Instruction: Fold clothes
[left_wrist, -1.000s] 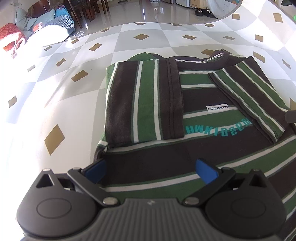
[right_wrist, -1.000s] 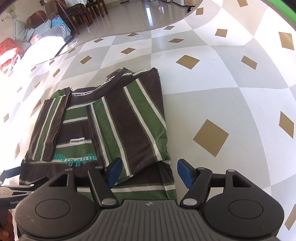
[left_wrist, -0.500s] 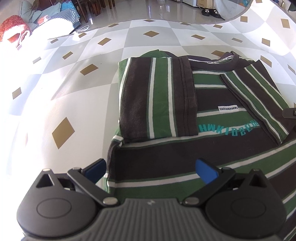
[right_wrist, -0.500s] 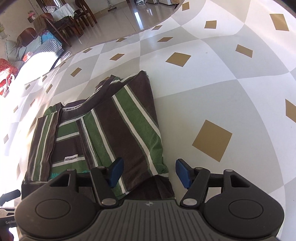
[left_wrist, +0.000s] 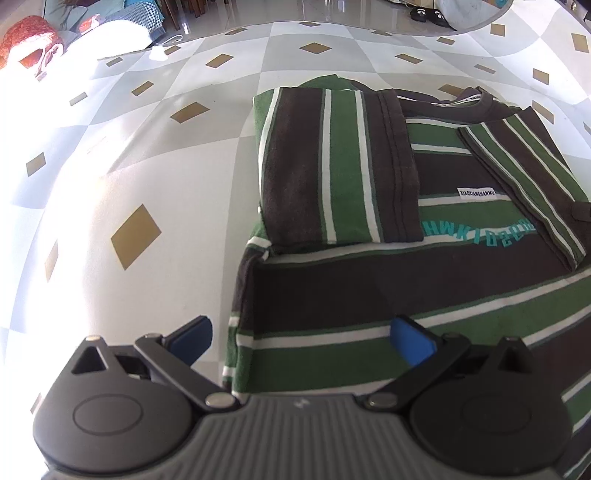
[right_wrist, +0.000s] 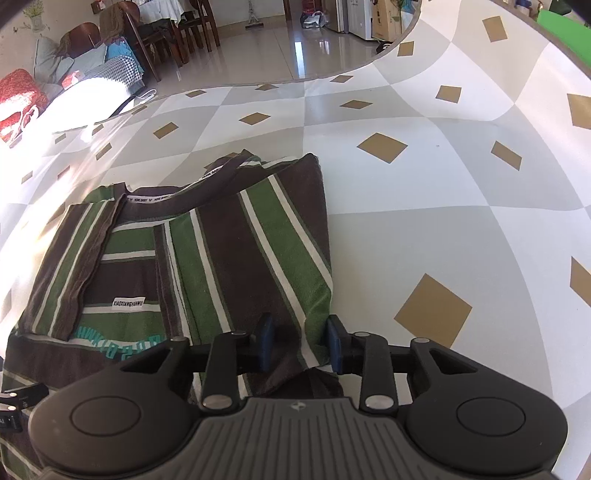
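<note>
Left wrist view.
- Striped T-shirt (left_wrist: 369, 295): brown, green and white, lying flat on the table (left_wrist: 147, 155), filling the picture from 12 o'clock round to 5 o'clock. Both sleeves are folded in over the chest; the left-hand fold lies at 12 o'clock, the other at 2 o'clock. White label and teal lettering show between them.
- Left gripper (left_wrist: 301, 339): jaws spread wide, nothing pressed. One blue pad sits over bare table at 7 o'clock, the other over the shirt's hem band at 5 o'clock. Compared with a second ago the shirt sits further right in frame, so the hem corner now lies between the pads.
- Pair of dark slippers on the floor beyond the table, at 1 o'clock (this view only).

Right wrist view.
- Right gripper (right_wrist: 300, 343): its jaws have just been closing from a wide stance and now stand narrow, with the shirt's right-hand lower edge bunched up between the blue pads and pinched there.
- Same shirt, from 9 o'clock to 6 o'clock; collar at 11 o'clock (its printed neck tape is readable only here).
- Tip of the other tool at 8 o'clock, by the frame edge.
- Dining chairs (right_wrist: 173, 33) and a red cushion (right_wrist: 18, 92) in the room behind, 10 to 11 o'clock.
</note>
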